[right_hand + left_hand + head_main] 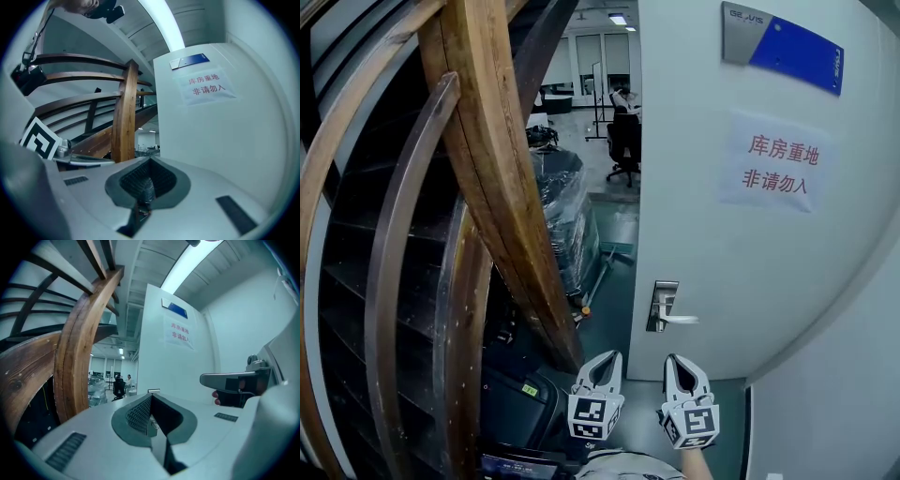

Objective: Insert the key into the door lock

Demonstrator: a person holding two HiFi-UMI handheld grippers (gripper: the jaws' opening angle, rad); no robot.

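The right gripper (682, 370) has its two jaws squeezed shut, and a small grey metal key (146, 188) seems to be pinched between them. I think the key is light, hard and thin. It looks smooth enough to slip or twist, so it is best held by its wide flat end with the long part sticking out. Only a little grey bit of it shows, so I cannot see its teeth or its shape. The left gripper (602, 367) has its jaws together too. A tiny shiny bit shows where they meet, and I cannot tell what it is. Both grippers sit side by side, low down in front of the big white door (750, 262). The silver lock plate with a lever handle (662, 306) is just above them, not touching. Higher up hangs a paper sign with red letters (778, 164). A brown wooden stair rail (502, 169) curves by on the left.
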